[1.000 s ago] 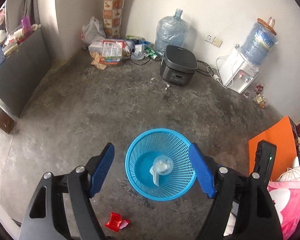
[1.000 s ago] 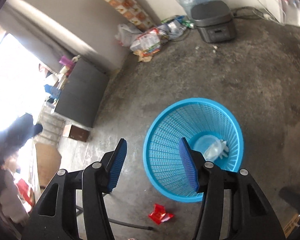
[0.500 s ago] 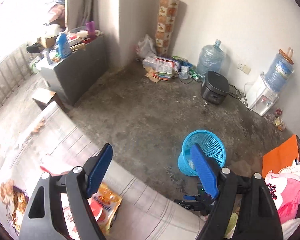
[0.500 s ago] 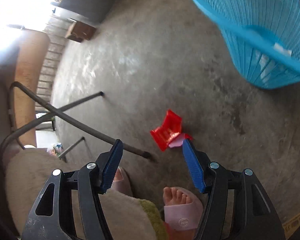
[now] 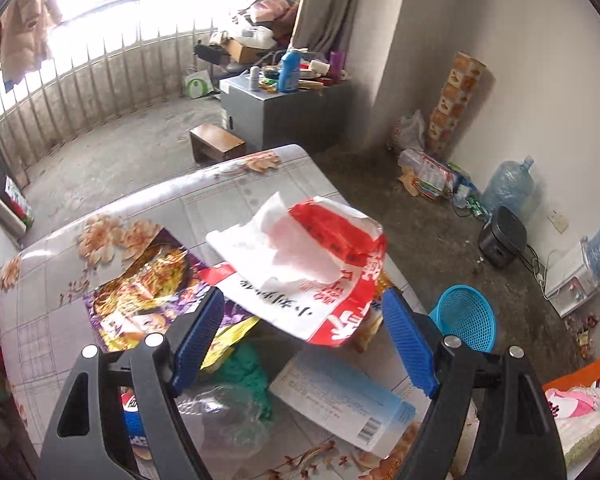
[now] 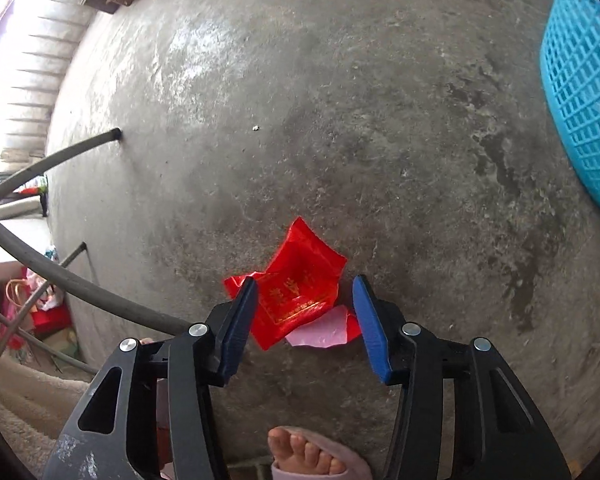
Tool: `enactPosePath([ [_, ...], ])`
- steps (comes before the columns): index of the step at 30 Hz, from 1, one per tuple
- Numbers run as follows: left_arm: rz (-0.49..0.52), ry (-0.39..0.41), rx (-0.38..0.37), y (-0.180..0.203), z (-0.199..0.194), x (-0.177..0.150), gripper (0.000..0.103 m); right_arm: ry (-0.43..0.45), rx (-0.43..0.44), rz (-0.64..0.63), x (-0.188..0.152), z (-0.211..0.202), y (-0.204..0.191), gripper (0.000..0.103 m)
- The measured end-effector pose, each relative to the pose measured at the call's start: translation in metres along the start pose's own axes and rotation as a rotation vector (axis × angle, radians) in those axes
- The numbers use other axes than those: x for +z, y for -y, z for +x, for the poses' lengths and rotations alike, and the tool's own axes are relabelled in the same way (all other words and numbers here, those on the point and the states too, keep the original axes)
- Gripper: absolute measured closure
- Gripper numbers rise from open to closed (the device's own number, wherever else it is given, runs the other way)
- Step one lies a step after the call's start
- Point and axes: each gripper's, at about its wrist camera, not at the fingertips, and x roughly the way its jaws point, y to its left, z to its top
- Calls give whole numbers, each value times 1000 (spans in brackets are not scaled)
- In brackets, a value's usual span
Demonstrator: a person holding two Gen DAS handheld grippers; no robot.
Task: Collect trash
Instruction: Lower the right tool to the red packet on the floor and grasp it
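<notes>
My right gripper (image 6: 306, 292) is open, low over the concrete floor, its jaws on either side of a crumpled red wrapper (image 6: 296, 280) with a pink scrap (image 6: 320, 332) beside it. The blue mesh basket (image 6: 580, 92) stands to the right; it also shows in the left wrist view (image 5: 466, 322) on the floor beyond the table. My left gripper (image 5: 306, 308) is open and empty above a table (image 5: 52, 280) with a white-and-red bag (image 5: 300, 264), a purple snack packet (image 5: 148, 292), a clear plastic bottle (image 5: 228, 420) and a pale blue box (image 5: 340, 400).
A foot in a pink slipper (image 6: 312, 456) is just behind the right gripper. Dark table legs (image 6: 80, 280) run across the floor at left. A black cooker (image 5: 502, 236), water jugs (image 5: 508, 184) and a grey cabinet (image 5: 284, 116) line the walls.
The left gripper has risen from over the basket to above the cluttered table. The right gripper has dropped to the floor and closed in around the red wrapper.
</notes>
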Motion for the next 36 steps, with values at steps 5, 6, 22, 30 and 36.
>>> enactPosePath([
  [5,-59,4,56,-24,-12,-14,24,-7,-47,-27,8,22,-6,65],
  [6,-64,5,63,-25,-13,-16,24,-7,-51,-31,10,28,-7,66],
  [22,-127,7,63,-50,-11,-32,24,77,28,107,-23,35,-8,103],
  [30,-146,2,60,-57,-7,-38,24,99,55,86,-23,3,8,90],
  [36,-147,-17,84,-58,-1,-38,24,64,-58,-41,4,16,-4,49],
])
